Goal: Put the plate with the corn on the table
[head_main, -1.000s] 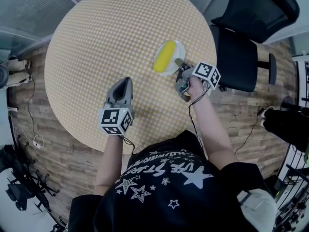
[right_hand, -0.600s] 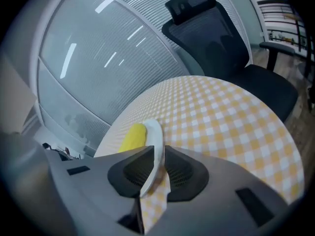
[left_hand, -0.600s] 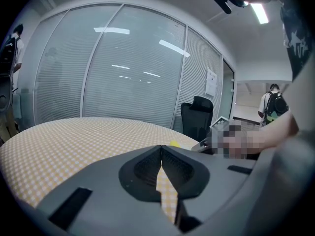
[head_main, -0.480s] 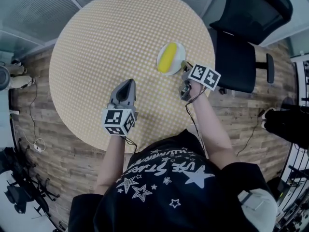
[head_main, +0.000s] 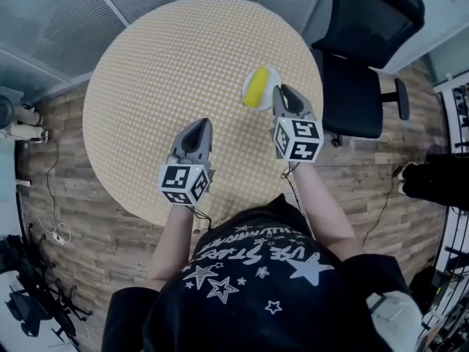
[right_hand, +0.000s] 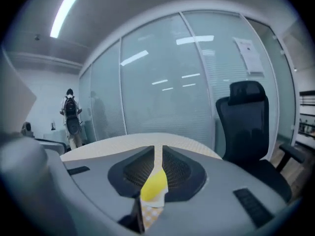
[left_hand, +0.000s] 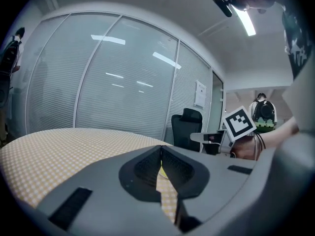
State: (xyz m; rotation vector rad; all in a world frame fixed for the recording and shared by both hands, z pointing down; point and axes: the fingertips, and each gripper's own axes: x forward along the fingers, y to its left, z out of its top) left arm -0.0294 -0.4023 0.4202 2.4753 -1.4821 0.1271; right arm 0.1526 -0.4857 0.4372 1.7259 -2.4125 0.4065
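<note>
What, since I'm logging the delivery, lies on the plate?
A yellow corn cob lies on the white plate. The plate's surface beneath the cob is hidden.

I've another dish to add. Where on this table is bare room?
The whole far and left of the table is bare. Crowded only at the right edge, where the plate with the corn sits beside the right gripper.

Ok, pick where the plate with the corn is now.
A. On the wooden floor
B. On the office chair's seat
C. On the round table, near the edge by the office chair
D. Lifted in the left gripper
C: in the head view the plate with the corn lies on the checked table, close by the tip of the right gripper.
</note>
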